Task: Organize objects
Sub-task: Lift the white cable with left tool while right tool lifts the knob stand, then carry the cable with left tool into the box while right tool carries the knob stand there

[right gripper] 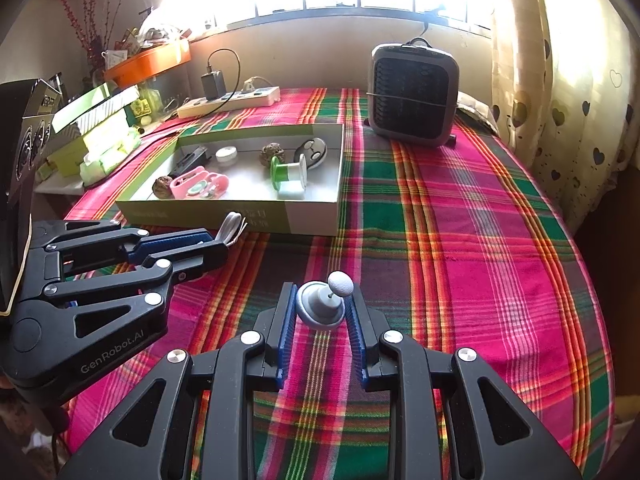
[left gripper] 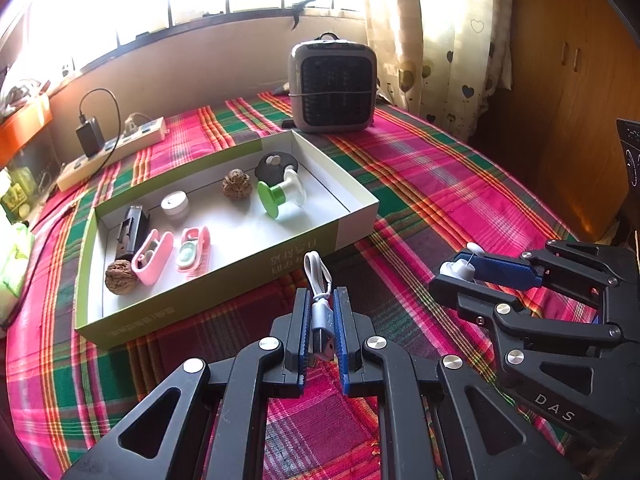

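Short white USB cable [left gripper: 320,300], coiled in a tight loop, grey plug end toward the camera, pinched between the blue pads of the left tool [left gripper: 321,328]; jaws nearly closed on it, loop sticking out past the fingertips, just short of the near wall of the box [left gripper: 224,280]. Small grey domed piece with a thin pin and a white ball on top [right gripper: 325,304], clamped at its round base in the right tool [right gripper: 322,308]; jaws narrowed to the width of the base, held above the plaid-covered surface [right gripper: 460,240], well apart from the box.

Judged as the carrying step: both items lifted, neither yet in the box. Next move, probably: over the near rim with the cable, down into the bare patch of box floor, then release; same for the domed piece from the right. Care needed not to catch the rim with the hanging loop, nor to knock the spool.

Already in the box: green-and-white spool [left gripper: 280,194], dark oval remote [left gripper: 276,166], carved nut [left gripper: 237,185], white round tin [left gripper: 175,203], black clip-like device [left gripper: 132,232], two pink cases [left gripper: 172,254], walnut [left gripper: 119,277].

Beyond the box: grey heater [left gripper: 334,84] at the far edge, power strip [left gripper: 116,148] with a black charger plugged in, curtain [left gripper: 440,40] to the right.
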A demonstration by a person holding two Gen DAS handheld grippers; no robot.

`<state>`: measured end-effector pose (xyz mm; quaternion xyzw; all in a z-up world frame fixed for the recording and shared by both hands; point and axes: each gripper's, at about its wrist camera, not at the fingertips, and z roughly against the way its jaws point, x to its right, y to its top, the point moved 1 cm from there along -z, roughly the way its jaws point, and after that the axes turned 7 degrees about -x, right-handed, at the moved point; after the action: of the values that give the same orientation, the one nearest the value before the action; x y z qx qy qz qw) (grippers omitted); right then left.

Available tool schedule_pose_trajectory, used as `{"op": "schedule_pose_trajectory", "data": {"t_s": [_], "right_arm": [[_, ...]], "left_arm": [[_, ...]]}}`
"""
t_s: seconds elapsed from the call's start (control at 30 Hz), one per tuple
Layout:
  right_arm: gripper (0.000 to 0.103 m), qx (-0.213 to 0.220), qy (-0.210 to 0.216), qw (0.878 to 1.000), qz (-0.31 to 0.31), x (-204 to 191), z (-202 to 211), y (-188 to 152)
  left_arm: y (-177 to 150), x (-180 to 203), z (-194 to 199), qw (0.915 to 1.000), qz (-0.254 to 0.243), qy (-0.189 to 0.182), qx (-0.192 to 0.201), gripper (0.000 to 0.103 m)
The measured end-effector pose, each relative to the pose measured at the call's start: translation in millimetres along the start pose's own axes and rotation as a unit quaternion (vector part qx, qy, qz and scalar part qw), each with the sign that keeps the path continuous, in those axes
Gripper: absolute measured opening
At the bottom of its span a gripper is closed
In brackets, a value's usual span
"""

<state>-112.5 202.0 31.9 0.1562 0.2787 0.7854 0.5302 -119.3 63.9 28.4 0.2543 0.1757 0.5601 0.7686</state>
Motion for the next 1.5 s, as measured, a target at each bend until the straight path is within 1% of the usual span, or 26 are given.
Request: {"op": "schedule_pose_trajectory", "data": {"t_s": [0.43, 0.7, 1.07, 1.5], "right_arm": [[0.026, 0.012, 0.003, 1.000, 0.006, -5.9, 4.1, 10.2], [0.026, 0.022, 0.004, 1.000, 0.015, -10.7, 7.4, 23.2], [0.026, 0.026, 0.010, 0.999, 0.033, -24.5, 0.9, 42.4], [0.026, 0.028, 0.020, 0.998, 0.053, -37.8, -16.7, 69.2]], "left_arm": [[4.6, -6.4, 13.1, 0.9998, 0.010, -0.001, 0.018, 0.011], [9.3, -15.4, 18.2, 0.9995, 0.017, 0.005, 0.027, 0.011], [15.4, -36.3, 16.6, 0.9990, 0.032, 0.014, 0.027, 0.011], [21.3, -66.3, 7.5, 0.9981, 0.054, 0.023, 0.022, 0.011]]}}
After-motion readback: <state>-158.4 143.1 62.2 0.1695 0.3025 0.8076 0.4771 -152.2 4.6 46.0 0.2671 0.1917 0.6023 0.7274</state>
